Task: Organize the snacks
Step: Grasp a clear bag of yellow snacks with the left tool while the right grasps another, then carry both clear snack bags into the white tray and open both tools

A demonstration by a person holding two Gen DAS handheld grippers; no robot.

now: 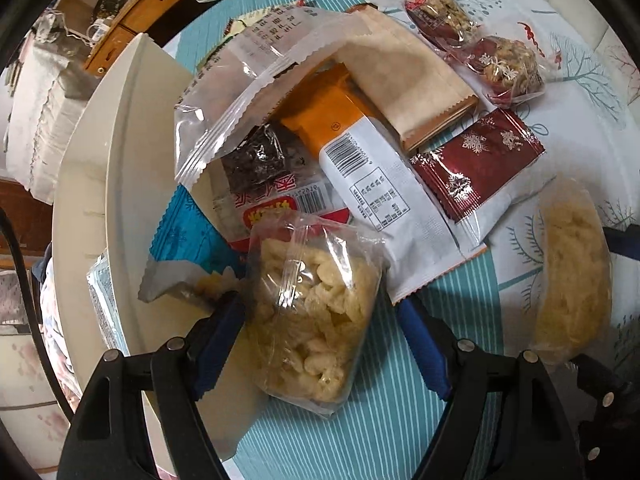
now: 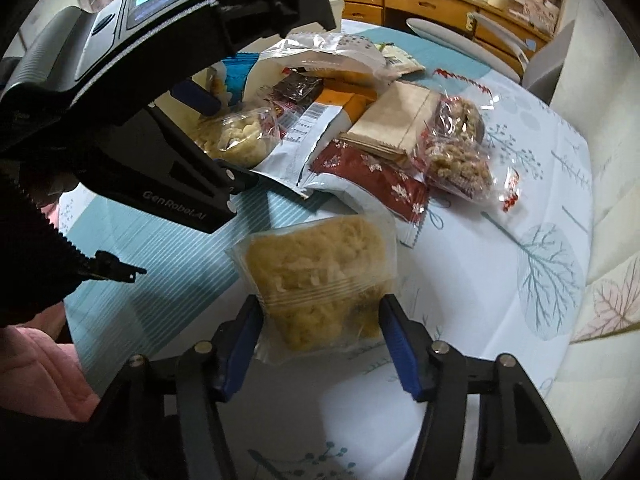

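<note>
Snacks lie heaped on a tablecloth [image 2: 500,312] printed with trees and blue stripes. Nearest, between the right gripper's [image 2: 320,344] spread blue fingers [image 2: 402,352], sits a clear bag of pale crisps [image 2: 320,276]; both pads stand right at its sides, but I cannot tell whether they press it or only flank it. Likewise the left gripper [image 1: 324,344] is spread wide around a second clear bag of puffed pieces [image 1: 312,320]: the left finger [image 1: 218,340] touches the bag's edge, while the right finger [image 1: 424,352] stands apart from it, so the bag is not pinched.

Just beyond the left fingertips lies a blue wrapper [image 1: 188,236] to the left and a red-labelled packet [image 1: 280,208] straight ahead. Further ahead, a white-and-orange packet [image 1: 360,168] with a barcode runs diagonally, and a dark red packet with snowflakes [image 1: 480,164] lies to the right of it. Past these a brown paper packet [image 1: 416,84] rests beside a large clear wrapper [image 1: 256,76] with printed text. Farthest right are two clear packs of nut clusters [image 1: 508,64].

Left of the left fingers, a cream tray rim [image 1: 116,184] borders the heap.
</note>
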